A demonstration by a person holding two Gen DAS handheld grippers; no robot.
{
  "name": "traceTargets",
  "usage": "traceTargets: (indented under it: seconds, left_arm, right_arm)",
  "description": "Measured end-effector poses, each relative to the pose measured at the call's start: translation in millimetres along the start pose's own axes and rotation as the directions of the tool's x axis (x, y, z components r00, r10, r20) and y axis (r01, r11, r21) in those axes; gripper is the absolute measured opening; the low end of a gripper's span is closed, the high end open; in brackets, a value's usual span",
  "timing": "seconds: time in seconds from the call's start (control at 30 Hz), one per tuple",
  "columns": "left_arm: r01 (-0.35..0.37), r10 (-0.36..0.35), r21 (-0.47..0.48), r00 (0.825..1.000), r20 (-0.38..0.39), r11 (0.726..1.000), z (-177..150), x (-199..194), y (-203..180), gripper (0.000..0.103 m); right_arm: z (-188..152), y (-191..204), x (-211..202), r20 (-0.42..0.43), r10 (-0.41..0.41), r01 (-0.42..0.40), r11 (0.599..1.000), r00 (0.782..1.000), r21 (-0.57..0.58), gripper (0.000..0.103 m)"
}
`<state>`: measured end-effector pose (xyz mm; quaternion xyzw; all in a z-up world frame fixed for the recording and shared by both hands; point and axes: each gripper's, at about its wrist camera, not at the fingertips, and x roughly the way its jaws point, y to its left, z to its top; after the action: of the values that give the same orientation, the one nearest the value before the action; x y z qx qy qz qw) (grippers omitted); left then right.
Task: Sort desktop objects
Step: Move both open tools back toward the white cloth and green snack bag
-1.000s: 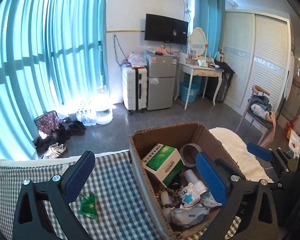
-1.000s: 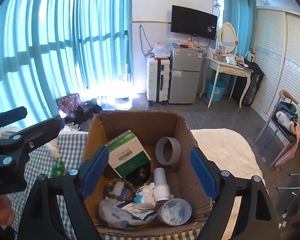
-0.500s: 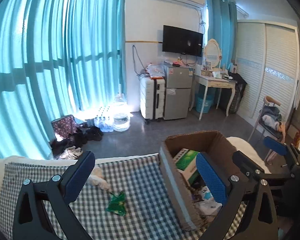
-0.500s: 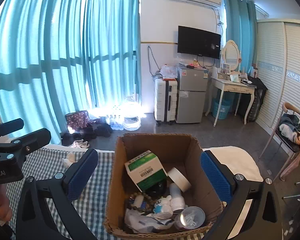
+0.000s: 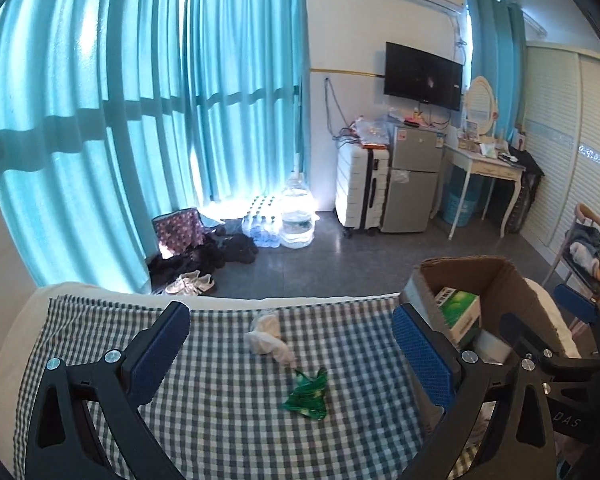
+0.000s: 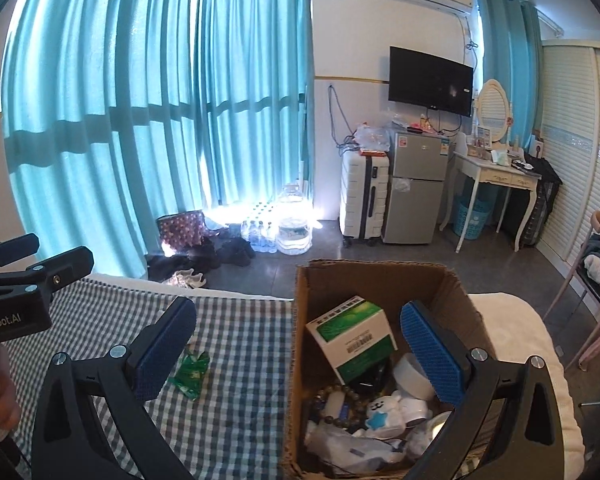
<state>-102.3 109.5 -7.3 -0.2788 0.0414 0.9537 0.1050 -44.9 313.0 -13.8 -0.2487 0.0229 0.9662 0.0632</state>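
Note:
A cardboard box (image 6: 371, 276) stands on the checkered cloth (image 6: 240, 352), holding a green and white carton (image 6: 351, 332), a bead bracelet (image 6: 331, 394), a white bear toy (image 6: 383, 408), tape roll and bags. A green wrapper (image 5: 307, 394) and a crumpled white tissue (image 5: 266, 338) lie on the cloth left of the box (image 5: 499, 280). My left gripper (image 5: 292, 360) is open and empty above the wrapper and tissue. My right gripper (image 6: 300, 348) is open and empty over the box's left wall; the wrapper (image 6: 190, 370) lies by its left finger.
The cloth (image 5: 220, 420) covers a white-padded surface whose far edge (image 5: 260, 300) drops to the floor. Beyond are shoes (image 5: 190, 282), water bottles (image 5: 296, 220), a suitcase (image 5: 361, 188), a fridge (image 5: 413, 184) and a chair (image 6: 599, 264).
Both grippers have pulled back and swung left. The box now sits to the right in the left wrist view, and the tissue and wrapper have come to its centre.

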Motion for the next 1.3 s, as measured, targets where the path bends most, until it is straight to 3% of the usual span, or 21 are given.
traceTargets:
  seconds: [0.67,0.87,1.07,1.3]
  left_arm:
    - [-0.097,0.096,-0.003,0.989,-0.115,0.995,-33,58,47,0.103]
    - [-0.107,0.103,-0.018,0.984,-0.142,0.994,-38,80,59,0.103]
    - [-0.096,0.091,-0.023,0.979,-0.182,0.995,-46,102,67,0.103]
    - [-0.098,0.095,-0.005,0.973,-0.212,0.995,-54,129,72,0.103]
  right_arm:
    - [-31,61,68,-0.139,0.118,-0.123,0.992,0.983,-0.027,0.103]
    - [-37,66,87,-0.168,0.122,-0.127,0.992,0.978,-0.022,0.103]
    - [-50,81,101,-0.176,0.12,-0.139,0.985,0.977,-0.101,0.103]
    - [-62,97,128,-0.242,0.137,-0.167,0.98,0.961,-0.112,0.103]
